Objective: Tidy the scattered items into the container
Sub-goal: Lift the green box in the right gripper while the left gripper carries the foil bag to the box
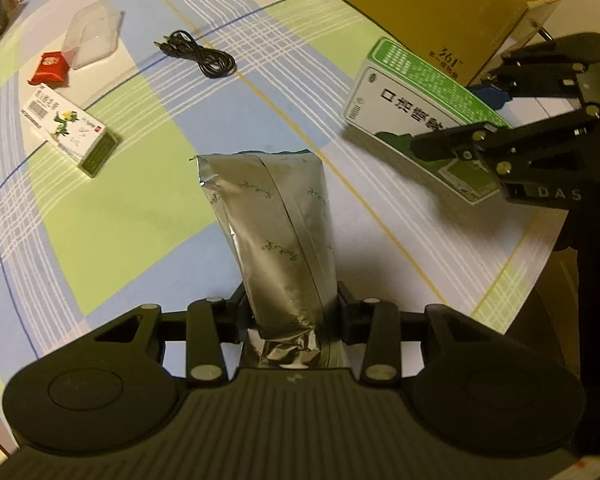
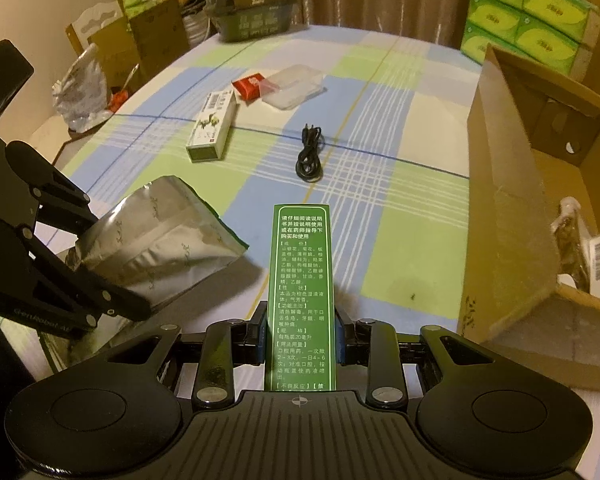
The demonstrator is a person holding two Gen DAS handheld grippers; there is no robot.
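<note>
The left gripper, a black two-finger tool with jointed linkage arms, points steeply down at the table, its jaws closed on the crumpled lower end of a silver foil pouch that stands up between them. The right gripper, of the same black build, tilts down less steeply, its blue-padded fingers pressed against both sides of a narrow green-and-white printed carton. Both tools sit near the table's close edge, just beside each other.
</note>
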